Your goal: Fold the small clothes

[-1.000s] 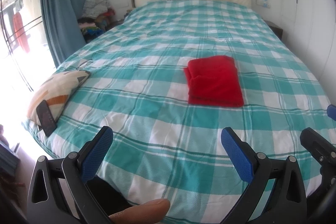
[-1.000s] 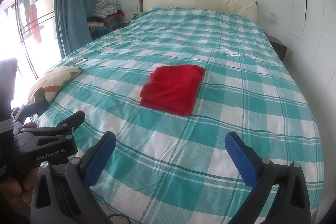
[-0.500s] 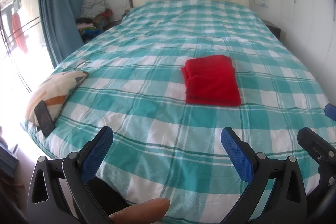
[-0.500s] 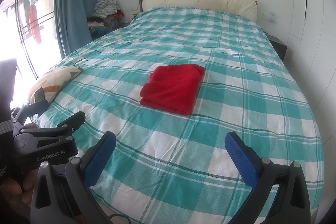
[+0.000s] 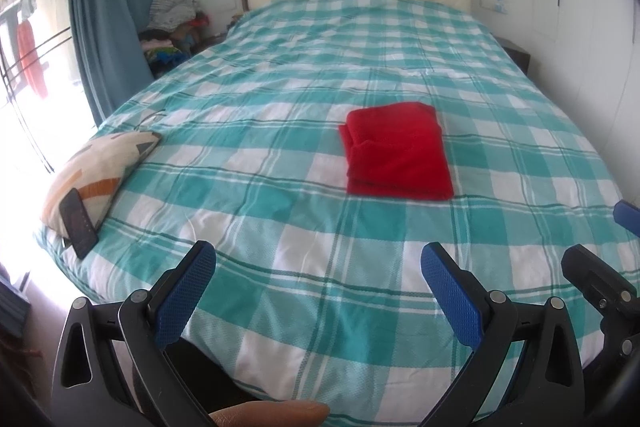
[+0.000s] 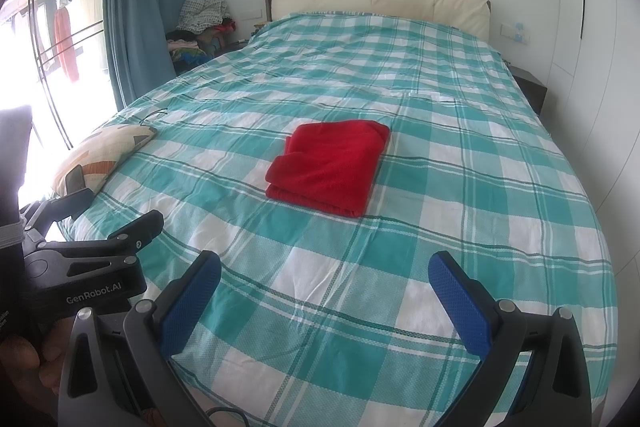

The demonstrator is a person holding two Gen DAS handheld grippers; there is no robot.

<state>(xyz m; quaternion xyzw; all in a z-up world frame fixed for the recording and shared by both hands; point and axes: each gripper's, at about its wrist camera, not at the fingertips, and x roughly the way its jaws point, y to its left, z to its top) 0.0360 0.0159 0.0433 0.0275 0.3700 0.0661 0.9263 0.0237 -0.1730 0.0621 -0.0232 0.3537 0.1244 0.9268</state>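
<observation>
**A:** What does the left wrist view show?

**B:** A bed (image 5: 280, 227) covered in a teal and white checked spread fills the frame. A red garment (image 5: 396, 151), folded into a neat rectangle, lies flat on the spread a little right of centre, well beyond the claw. The left gripper (image 5: 318, 291) sits at the near edge with its blue pads spread wide apart, released and holding nothing. A fingertip (image 5: 272, 415) of the person shows at the bottom edge. At the left edge of the bed lies a patterned pillow (image 5: 100, 167), with a dark phone (image 5: 78, 223) resting on its near end. Part of the other claw juts in at the far right.

**A:** And the right wrist view?

**B:** The same bed, with the folded red garment (image 6: 332, 167) near the middle of the spread, well apart from both claws. The right gripper (image 6: 324, 301) is released too, pads wide and empty. At the near left, the left gripper's black body (image 6: 84, 267) is seen from the side; its fingers look spread. A blue curtain (image 6: 152, 7) hangs far left beside a heap of clothes (image 6: 200, 27).
</observation>
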